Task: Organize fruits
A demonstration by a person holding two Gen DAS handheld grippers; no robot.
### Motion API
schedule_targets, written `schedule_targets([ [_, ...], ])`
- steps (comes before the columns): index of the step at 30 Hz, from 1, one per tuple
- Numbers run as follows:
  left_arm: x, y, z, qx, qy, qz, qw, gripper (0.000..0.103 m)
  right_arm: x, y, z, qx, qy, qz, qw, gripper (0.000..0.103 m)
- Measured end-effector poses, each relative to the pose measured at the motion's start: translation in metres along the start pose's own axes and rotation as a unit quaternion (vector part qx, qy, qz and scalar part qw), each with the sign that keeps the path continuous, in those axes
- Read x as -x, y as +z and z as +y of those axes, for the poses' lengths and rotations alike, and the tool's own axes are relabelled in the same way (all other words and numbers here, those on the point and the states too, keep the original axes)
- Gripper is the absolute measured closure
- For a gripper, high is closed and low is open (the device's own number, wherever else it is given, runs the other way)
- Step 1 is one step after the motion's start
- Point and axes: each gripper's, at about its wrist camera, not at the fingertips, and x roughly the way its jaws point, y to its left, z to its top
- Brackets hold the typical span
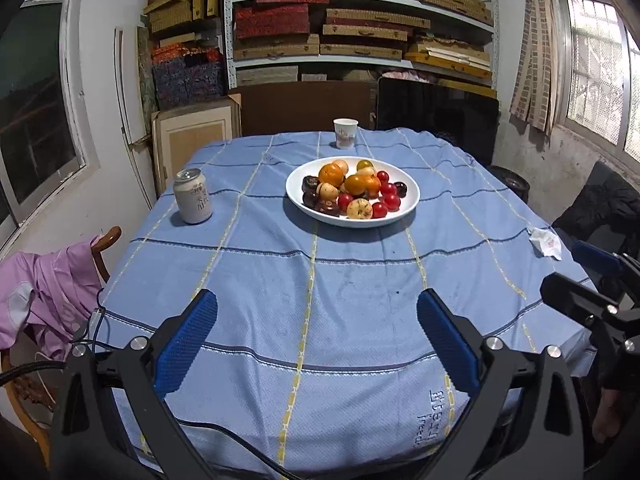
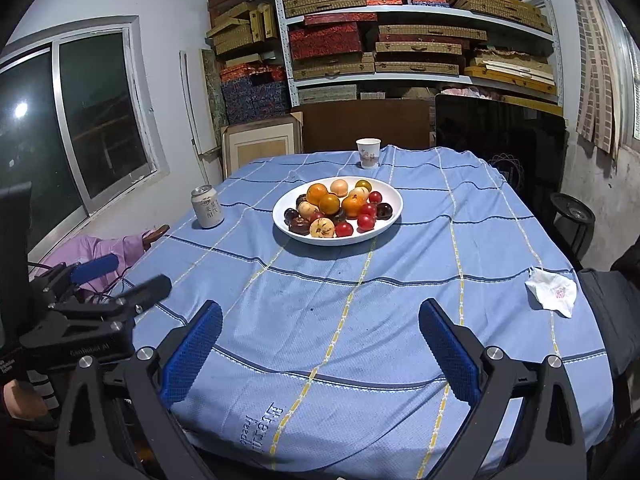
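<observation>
A white plate [image 1: 408, 204] [image 2: 390, 194] sits on the far middle of the blue checked tablecloth [image 1: 320, 300] [image 2: 340, 300]. It holds several fruits: oranges [image 1: 331, 174] [image 2: 317, 193], red ones [image 1: 391, 201] [image 2: 366, 222], dark purple ones [image 1: 310, 183] [image 2: 299, 225] and pale yellow ones [image 1: 359, 209] [image 2: 322, 228]. My left gripper [image 1: 316, 308] is open and empty over the table's near edge. My right gripper [image 2: 320, 316] is open and empty, level with it on the right. Each gripper shows at the edge of the other's view, the right one [image 1: 596, 280] and the left one [image 2: 116, 280].
A silver drink can [image 1: 193, 196] [image 2: 207, 207] stands at the table's left. A paper cup [image 1: 345, 133] [image 2: 368, 153] stands at the far edge. A crumpled white tissue [image 1: 546, 242] [image 2: 554, 292] lies at the right edge. A chair with pink cloth [image 1: 48, 296] is at the left. Shelves of boxes stand behind.
</observation>
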Motion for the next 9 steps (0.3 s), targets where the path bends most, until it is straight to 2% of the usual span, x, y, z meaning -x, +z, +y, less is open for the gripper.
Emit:
schedule_targets([
  [9, -0.005, -0.0028, 0.005, 0.015, 0.001, 0.008, 0.9998, 0.005, -0.0013, -0.0007, -0.0009, 0.0, -0.002, 0.001, 1.0, 0.004],
])
